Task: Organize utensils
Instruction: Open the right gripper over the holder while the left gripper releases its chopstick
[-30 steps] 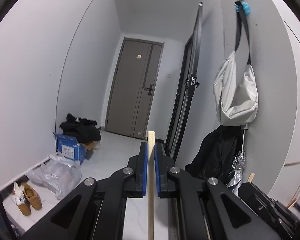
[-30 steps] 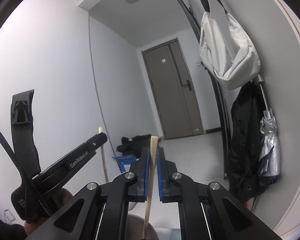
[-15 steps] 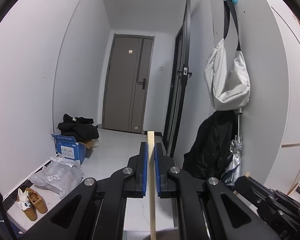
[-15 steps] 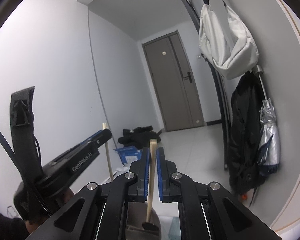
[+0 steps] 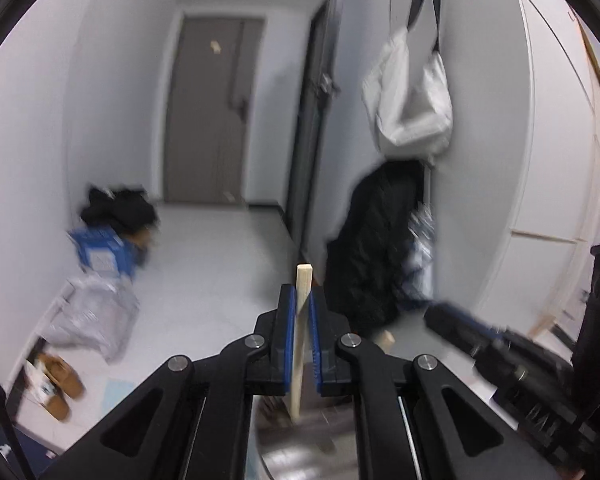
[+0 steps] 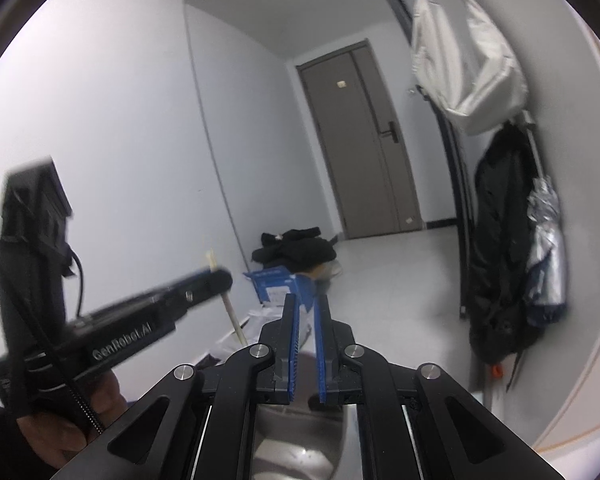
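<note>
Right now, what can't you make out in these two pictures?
Left wrist view: the chopstick in the left gripper blurs at its lower end; the second stick is mostly hidden behind that gripper.
Right wrist view: the right gripper, jaws opening on nothing, covers most of the metal cup; its contents are unclear.
</note>
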Demonstrator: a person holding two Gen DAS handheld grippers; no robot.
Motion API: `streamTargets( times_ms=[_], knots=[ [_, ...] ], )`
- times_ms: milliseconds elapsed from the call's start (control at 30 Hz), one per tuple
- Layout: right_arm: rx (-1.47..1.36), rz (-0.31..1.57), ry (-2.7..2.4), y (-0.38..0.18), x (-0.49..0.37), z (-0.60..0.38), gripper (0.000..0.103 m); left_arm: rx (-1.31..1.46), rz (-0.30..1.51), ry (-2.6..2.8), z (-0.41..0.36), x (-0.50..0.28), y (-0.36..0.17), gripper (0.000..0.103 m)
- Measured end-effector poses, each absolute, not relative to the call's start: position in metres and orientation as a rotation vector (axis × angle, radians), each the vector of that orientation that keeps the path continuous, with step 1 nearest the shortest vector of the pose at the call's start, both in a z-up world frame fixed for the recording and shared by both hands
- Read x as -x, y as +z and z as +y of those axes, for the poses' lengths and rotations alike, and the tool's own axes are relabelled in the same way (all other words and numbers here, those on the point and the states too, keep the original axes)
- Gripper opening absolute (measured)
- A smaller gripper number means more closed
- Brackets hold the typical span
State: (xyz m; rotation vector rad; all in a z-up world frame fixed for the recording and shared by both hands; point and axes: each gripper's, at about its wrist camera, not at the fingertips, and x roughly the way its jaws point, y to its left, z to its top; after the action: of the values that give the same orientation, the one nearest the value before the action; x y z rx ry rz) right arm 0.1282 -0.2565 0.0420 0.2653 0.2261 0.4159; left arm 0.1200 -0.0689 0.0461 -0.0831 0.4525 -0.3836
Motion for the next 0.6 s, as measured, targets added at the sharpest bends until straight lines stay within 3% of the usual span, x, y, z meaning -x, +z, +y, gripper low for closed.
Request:
streamTargets(
  times_ms=[133, 200, 267, 333, 600],
  knots=[
    [-0.298, 0.233, 0.397, 0.042, -0.109, -0.268, 0.009, 0.075, 0.530, -0.362, -0.069, -0.117, 0.039, 0.005],
    [-0.294, 0.243, 0.391, 0.042, -0.099, -0.270, 0.011, 0.113, 0.561, -0.342, -0.064, -0.114, 0.040, 0.012],
    [-0.285, 0.254, 0.393, 0.043, -0.090, -0.269, 0.016, 0.138, 0.575, -0.317, -0.058, -0.107, 0.044, 0.038],
    [-0.278, 0.256, 0.391, 0.044, -0.082, -0.268, 0.022, 0.160, 0.574, -0.295, -0.053, -0.098, 0.047, 0.055],
    [-0.272, 0.271, 0.416, 0.046, -0.044, -0.261, 0.053, 0.211, 0.577, -0.177, -0.036, -0.058, 0.058, 0.090]
  ],
)
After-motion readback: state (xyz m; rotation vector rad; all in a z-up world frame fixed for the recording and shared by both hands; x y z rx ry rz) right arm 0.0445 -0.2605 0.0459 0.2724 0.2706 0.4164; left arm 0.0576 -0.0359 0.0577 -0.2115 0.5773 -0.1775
